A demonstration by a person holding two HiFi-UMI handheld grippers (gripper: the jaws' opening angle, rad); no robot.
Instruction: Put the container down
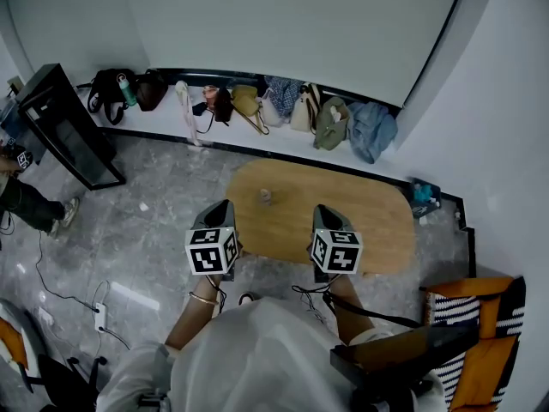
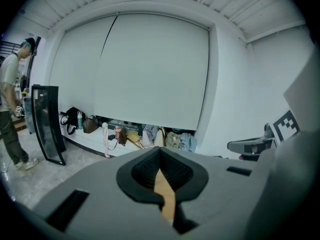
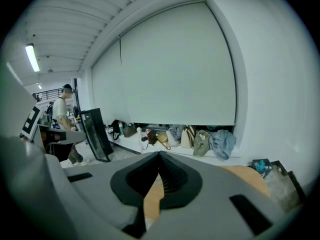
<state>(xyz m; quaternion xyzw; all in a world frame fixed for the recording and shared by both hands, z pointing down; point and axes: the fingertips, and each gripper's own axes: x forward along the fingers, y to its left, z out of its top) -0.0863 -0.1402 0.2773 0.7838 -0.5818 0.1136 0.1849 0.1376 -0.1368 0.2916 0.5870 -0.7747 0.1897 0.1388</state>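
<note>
One small container (image 1: 265, 196), on wooden table (image 1: 364, 217), contents indiscernible

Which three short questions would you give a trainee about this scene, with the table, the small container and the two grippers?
1. Fill in: the jaws of the left gripper and of the right gripper are both ____.
2. Where does the small container stand? A) on the wooden table B) between the left gripper's jaws C) on the floor
3. True or false: the right gripper holds the container.
Key: 1 shut; 2 A; 3 false.
</note>
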